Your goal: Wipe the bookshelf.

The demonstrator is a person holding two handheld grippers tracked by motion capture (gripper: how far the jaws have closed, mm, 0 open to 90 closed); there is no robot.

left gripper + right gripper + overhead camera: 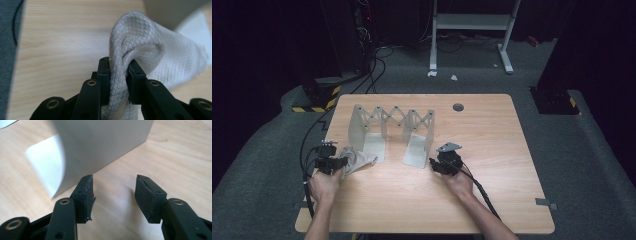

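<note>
A grey-white quilted cloth (356,158) lies bunched near the table's left edge. My left gripper (333,163) is shut on its near fold; in the left gripper view the cloth (140,52) is pinched between the two black jaws and my left gripper (119,75) holds it just above the wood. A white expanding rack (392,131) with scissor-link bars stands at mid-table. My right gripper (436,165) stands open beside the rack's right end plate (100,147); in the right gripper view my right gripper (114,192) has bare table between its jaws.
The wooden table (492,165) has a round cable hole (458,107) at the back. Cables trail off the left edge to the floor. A white desk frame (472,30) stands beyond the table.
</note>
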